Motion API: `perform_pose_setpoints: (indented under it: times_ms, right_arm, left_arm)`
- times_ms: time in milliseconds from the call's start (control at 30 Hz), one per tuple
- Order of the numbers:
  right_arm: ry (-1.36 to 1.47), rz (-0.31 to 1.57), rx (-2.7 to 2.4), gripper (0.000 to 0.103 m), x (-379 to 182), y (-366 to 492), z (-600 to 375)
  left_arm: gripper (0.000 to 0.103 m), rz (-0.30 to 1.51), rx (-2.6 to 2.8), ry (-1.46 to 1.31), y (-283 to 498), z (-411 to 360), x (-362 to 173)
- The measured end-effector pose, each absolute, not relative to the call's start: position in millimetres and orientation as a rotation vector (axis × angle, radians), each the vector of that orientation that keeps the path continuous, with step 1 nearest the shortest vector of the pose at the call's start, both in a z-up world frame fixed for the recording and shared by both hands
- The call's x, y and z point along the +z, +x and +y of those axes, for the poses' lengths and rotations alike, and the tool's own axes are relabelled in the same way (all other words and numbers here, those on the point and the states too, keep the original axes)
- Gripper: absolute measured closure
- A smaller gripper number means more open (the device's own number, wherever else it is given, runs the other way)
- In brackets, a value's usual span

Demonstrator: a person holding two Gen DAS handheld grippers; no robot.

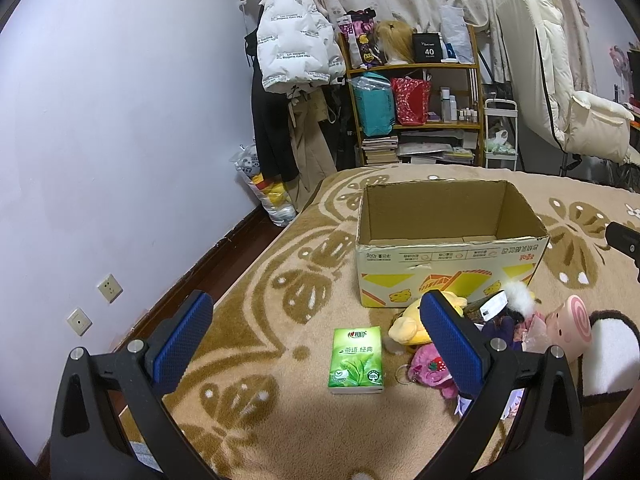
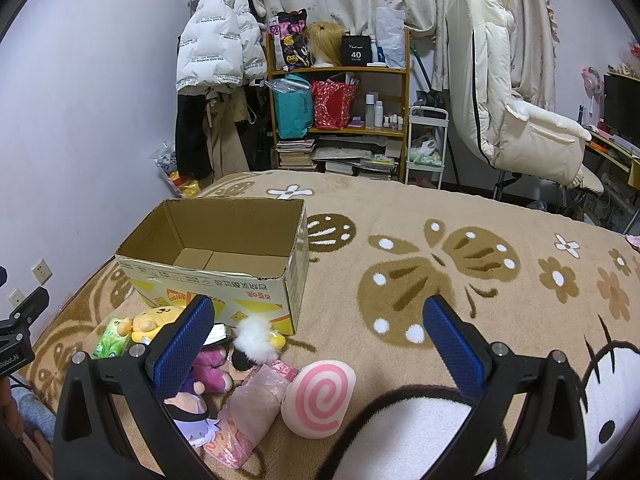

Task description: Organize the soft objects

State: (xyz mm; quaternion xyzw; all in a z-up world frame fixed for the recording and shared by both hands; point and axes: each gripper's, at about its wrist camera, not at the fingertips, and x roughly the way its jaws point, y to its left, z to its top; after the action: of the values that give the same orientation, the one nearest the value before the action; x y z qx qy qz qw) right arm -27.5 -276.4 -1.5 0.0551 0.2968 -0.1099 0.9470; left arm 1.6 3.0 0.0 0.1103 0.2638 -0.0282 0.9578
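An open, empty cardboard box [image 1: 448, 264] [image 2: 224, 276] stands on the patterned blanket. In front of it lies a heap of soft toys: a yellow plush [image 1: 412, 320] [image 2: 154, 318], a magenta plush [image 1: 430, 364] [image 2: 212, 368], a white pompom [image 2: 254, 338], a pink bag [image 2: 252, 404] and a pink swirl cushion [image 2: 320, 396] [image 1: 572, 326]. A green tissue pack [image 1: 356, 360] [image 2: 112, 343] lies left of the heap. My left gripper [image 1: 316, 340] is open and empty above the tissue pack. My right gripper [image 2: 320, 344] is open and empty above the swirl cushion.
The blanket [image 2: 460, 264] covers a bed that ends at the wall [image 1: 100, 140] on the left. Behind stand a shelf [image 1: 416, 100] of bags and books, hanging coats [image 1: 292, 56] and a cream chair [image 2: 520, 112]. A wall socket [image 1: 109, 288] sits low on the left.
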Motion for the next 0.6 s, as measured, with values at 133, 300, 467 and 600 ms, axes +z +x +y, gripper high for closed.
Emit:
perform_pose_setpoints:
  times_ms: [133, 300, 467, 600]
  right_arm:
    - [0.114, 0.604, -0.224, 0.000, -1.4, -27.6, -276.4]
    - [0.115, 0.605, -0.224, 0.000, -1.2, -27.8, -276.3]
    - [0.113, 0.605, -0.223, 0.000, -1.3, -27.6, -276.1]
    - [0.115, 0.604, -0.223, 0.000, -1.0, -28.0, -276.0]
  left_arm:
    - [0.001, 0.536, -0.058, 0.224, 1.4, 3.0, 0.0]
    - [0.001, 0.535, -0.059, 0.226, 2.2, 8.3, 2.0]
    - [0.001, 0.536, -0.057, 0.224, 2.2, 7.6, 1.8]
    - [0.001, 0.536, -0.058, 0.225, 2.1, 7.0, 1.7]
